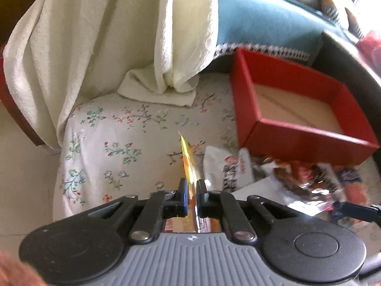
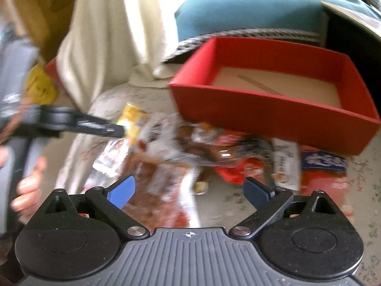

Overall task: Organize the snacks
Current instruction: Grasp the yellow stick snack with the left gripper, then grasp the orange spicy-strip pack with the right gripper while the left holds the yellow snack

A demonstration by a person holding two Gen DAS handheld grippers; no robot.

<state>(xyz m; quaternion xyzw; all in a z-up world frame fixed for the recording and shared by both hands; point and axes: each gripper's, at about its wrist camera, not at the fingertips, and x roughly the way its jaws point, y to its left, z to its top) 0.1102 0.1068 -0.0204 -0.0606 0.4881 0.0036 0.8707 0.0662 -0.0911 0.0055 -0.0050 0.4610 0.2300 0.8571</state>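
My left gripper (image 1: 192,186) is shut on a yellow-orange snack packet (image 1: 188,160), held edge-on above the floral cloth. It also shows in the right wrist view (image 2: 119,130), gripping the same yellow packet (image 2: 133,119). A pile of snack packets (image 2: 190,147) lies in front of an empty red box (image 2: 273,109), which also shows in the left wrist view (image 1: 297,124), with the pile (image 1: 285,178) below it. My right gripper (image 2: 189,191) is open and empty, just above the near side of the pile.
The floral cloth (image 1: 114,143) covers the surface. A cream towel (image 1: 107,35) hangs at the back left. A blue cushion (image 1: 262,19) lies behind the box. A dark rounded edge (image 1: 352,71) runs along the right.
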